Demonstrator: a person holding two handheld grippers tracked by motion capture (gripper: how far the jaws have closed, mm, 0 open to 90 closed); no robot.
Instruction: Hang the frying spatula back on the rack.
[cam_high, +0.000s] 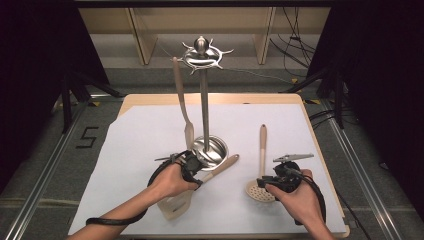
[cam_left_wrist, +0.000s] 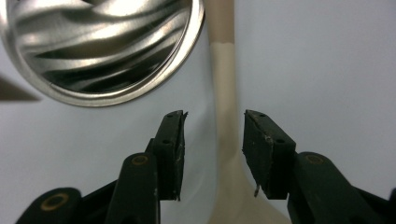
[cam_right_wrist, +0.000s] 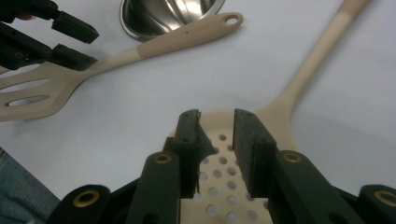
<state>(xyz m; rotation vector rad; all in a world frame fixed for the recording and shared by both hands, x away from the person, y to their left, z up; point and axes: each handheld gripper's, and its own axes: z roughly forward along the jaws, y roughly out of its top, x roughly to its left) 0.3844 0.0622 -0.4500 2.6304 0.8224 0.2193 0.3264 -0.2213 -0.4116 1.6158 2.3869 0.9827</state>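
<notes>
A beige slotted turner (cam_high: 220, 169) lies on the white table cover, its handle end beside the chrome base (cam_high: 212, 150) of a utensil stand. My left gripper (cam_left_wrist: 212, 140) is open, one jaw on each side of the turner's thin neck (cam_left_wrist: 225, 79) without pressing it; in the high view it (cam_high: 199, 172) sits just in front of the base. A beige perforated skimmer (cam_high: 261, 187) lies to the right, handle pointing away. My right gripper (cam_right_wrist: 217, 135) hovers over the skimmer's holed head (cam_right_wrist: 219, 184), jaws a little apart with nothing between them.
The stand's pole (cam_high: 204, 100) rises to a ring of hooks (cam_high: 201, 54), and a beige spatula (cam_high: 183, 100) hangs from one. The table's front edge (cam_high: 210, 235) lies close behind both hands. A dark floor with cables surrounds the table.
</notes>
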